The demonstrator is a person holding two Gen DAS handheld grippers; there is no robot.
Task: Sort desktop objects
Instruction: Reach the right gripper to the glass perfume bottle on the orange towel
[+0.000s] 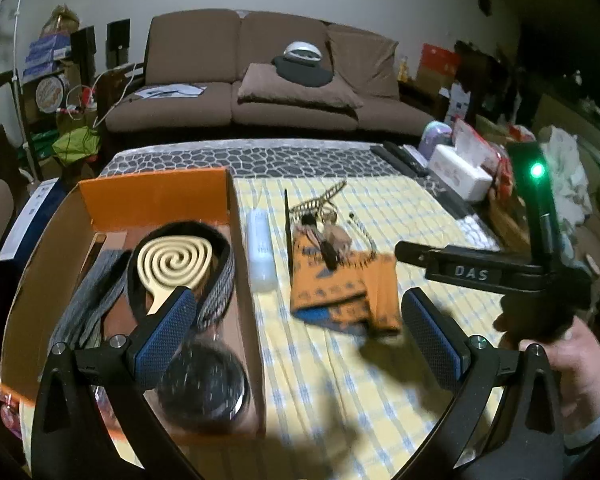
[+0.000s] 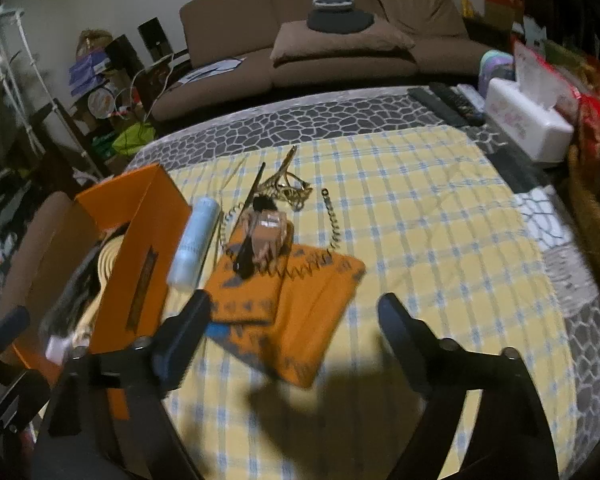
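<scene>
Both grippers' fingers spread, empty; orange cloth just beyond, btwn tips.

A table with a grey stone-pattern cover is carrying a yellow-and-blue checked cloth spread over its middle. Lying on the cloth, at about 9 o'clock, an open orange box is sitting with a pale blue bottle just beside its right wall. Toward 12 o'clock from the centre, an orange patterned pouch is lying flat. At 2 o'clock, off the cloth, black remotes and a white tissue box are resting on the cover.
</scene>
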